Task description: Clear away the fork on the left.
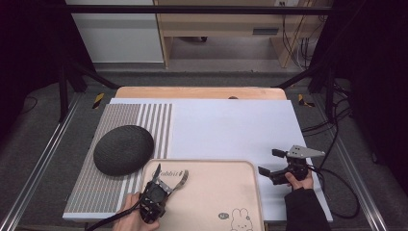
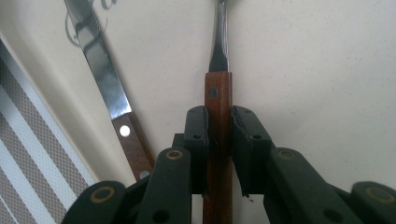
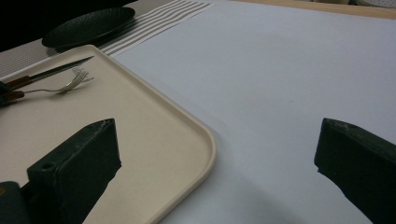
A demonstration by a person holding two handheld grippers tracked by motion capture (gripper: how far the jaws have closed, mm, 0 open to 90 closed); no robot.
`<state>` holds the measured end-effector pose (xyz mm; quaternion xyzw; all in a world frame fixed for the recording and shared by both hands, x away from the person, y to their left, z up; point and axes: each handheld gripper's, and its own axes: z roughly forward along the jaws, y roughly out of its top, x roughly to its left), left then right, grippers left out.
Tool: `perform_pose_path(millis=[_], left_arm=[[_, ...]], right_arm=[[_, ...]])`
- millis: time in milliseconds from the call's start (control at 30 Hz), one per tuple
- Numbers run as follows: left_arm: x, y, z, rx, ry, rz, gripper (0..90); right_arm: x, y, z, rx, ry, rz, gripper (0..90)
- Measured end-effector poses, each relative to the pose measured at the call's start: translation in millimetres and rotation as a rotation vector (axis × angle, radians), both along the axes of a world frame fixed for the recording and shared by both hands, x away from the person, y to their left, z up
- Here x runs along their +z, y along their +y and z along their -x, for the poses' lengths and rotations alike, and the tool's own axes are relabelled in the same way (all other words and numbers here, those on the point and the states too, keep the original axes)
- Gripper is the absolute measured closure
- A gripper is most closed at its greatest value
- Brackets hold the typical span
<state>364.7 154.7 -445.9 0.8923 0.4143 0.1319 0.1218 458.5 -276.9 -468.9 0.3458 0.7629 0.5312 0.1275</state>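
White sheeting covers your surface, carrying one beige tray, one striped mat and one dark plate. Your left gripper clamps one fork by its wooden handle, beside one knife near the tray's left rim. Your right gripper gapes wide over bare sheeting, right of the tray.

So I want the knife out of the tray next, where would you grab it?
Grip the knife by its wooden handle, from the near end, jaws across the handle's width. It lies flat beside the fork that the left gripper clamps, blade pointing away.
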Motion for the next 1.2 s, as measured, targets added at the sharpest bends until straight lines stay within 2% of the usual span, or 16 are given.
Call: perform_pose_path(millis=[133,233,267,467,567,667,733,800,900,1000,1100,1200], left_arm=[[-0.9,1.7,1.1,-0.034,-0.016,-0.002,75.0],[-0.1,3.2,1.4,-0.066,-0.027,0.000,67.8],[1.1,3.8,2.1,-0.059,-0.025,0.023,66.0],[14.7,13.0,-2.5,-0.088,-0.062,0.093,45.0],[20.2,19.0,-9.1,-0.091,-0.041,0.146,33.5],[22.4,24.4,-13.2,-0.108,-0.070,0.158,30.4],[22.5,26.6,-14.6,-0.116,-0.091,0.162,24.8],[22.8,28.7,-16.3,-0.117,-0.082,0.190,18.5],[23.3,31.8,-18.1,-0.132,-0.089,0.244,17.0],[23.6,33.1,-18.3,-0.148,-0.107,0.276,14.8],[24.7,32.5,-18.2,-0.154,-0.135,0.277,12.0],[24.8,31.6,-20.0,-0.153,-0.134,0.295,9.5]], right_arm=[[0.1,-0.2,0.0,0.000,0.000,0.000,0.4],[0.0,0.0,0.0,0.000,0.001,0.001,0.4],[0.0,0.0,-0.1,0.000,0.000,0.001,0.4],[0.0,-0.1,0.0,-0.002,0.000,0.001,0.4],[0.0,-0.1,-0.1,-0.002,0.000,0.001,0.4],[-0.1,-0.1,-0.1,-0.002,0.000,0.002,0.4],[0.0,-0.1,-0.1,-0.003,-0.001,0.003,0.4],[-0.1,-0.1,-0.2,-0.003,0.000,0.002,0.4],[-0.1,0.0,-0.2,-0.003,0.000,0.003,0.4],[0.1,-0.2,0.0,-0.003,0.000,0.002,0.4],[0.1,-0.2,-0.1,-0.004,0.000,0.002,0.4],[0.2,-0.2,0.0,-0.005,-0.001,0.002,0.4]])
